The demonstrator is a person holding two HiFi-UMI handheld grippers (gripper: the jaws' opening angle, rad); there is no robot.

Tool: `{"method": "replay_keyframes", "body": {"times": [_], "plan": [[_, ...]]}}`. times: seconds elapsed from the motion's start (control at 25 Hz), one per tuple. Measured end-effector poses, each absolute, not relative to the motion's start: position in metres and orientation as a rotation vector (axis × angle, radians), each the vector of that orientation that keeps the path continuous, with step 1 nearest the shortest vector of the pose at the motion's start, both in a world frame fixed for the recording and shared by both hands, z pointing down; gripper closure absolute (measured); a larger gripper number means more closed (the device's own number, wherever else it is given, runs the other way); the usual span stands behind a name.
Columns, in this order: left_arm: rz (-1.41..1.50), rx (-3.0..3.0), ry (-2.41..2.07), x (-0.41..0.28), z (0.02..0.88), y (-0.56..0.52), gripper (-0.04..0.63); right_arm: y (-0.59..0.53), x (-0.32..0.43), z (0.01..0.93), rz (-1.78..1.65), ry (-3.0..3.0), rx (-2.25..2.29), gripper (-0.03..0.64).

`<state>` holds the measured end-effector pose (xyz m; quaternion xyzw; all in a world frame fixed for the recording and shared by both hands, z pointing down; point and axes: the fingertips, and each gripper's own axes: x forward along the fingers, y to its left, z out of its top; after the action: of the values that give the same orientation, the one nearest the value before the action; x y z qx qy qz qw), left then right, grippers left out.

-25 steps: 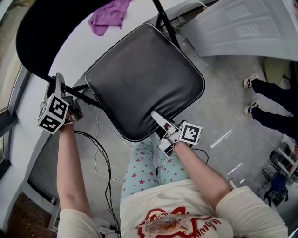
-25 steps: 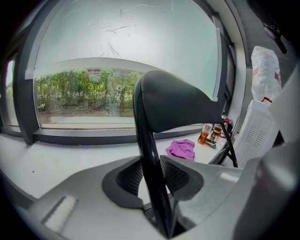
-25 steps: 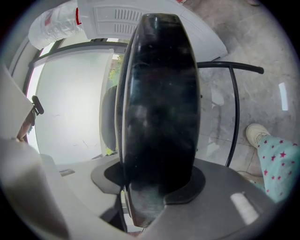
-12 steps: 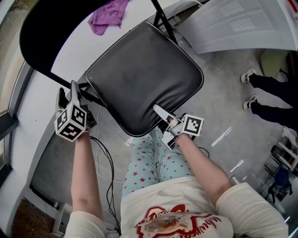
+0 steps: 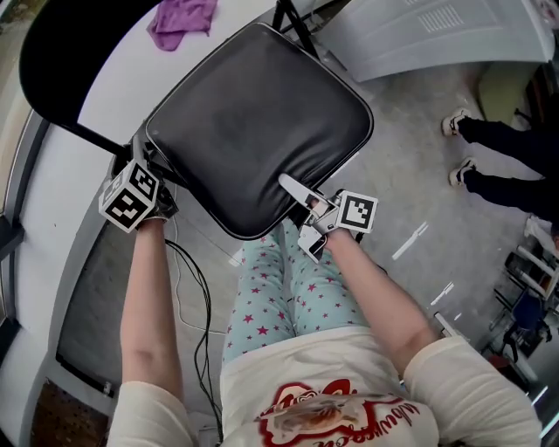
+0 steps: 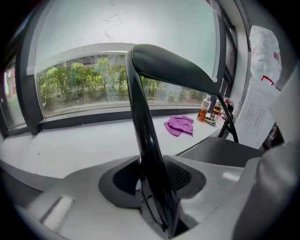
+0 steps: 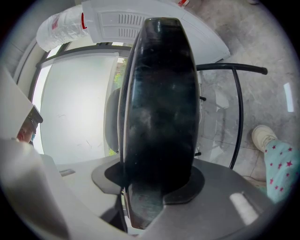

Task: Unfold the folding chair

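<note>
Grey floor; black padded folding chair

The head view looks steeply down onto the folding chair. Each gripper view sits just behind its jaws, tight against the chair — left facing the window, right along the seat edge. Head and left share the purple cloth.

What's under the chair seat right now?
Past the front edge of the seat only grey floor and star-print trouser legs show. The seat covers most of the frame beneath; the right gripper view catches one black tube.
</note>
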<state>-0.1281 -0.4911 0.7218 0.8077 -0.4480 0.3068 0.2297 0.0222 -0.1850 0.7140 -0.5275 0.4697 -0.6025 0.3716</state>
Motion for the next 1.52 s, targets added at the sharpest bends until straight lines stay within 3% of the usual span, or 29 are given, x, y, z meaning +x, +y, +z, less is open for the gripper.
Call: {"method": "replay_keyframes", "body": {"times": [0.32,0.92,1.52], "plan": [[0.704,2.247,-1.263,-0.128,0.723,-0.483,0.443,-0.175,0.021,0.729,-1.519,1.223,-1.311,0.397],[0.678,2.322,-1.331,-0.134,0.729,-0.378,0.446,-0.071,0.014,0.784,-1.467,1.274,-1.234,0.387],[0.657,2.367,-1.379,-0.14,0.729,-0.348,0.449,-0.049,0.009,0.821,-1.477,1.25,-1.229,0.359]]}}
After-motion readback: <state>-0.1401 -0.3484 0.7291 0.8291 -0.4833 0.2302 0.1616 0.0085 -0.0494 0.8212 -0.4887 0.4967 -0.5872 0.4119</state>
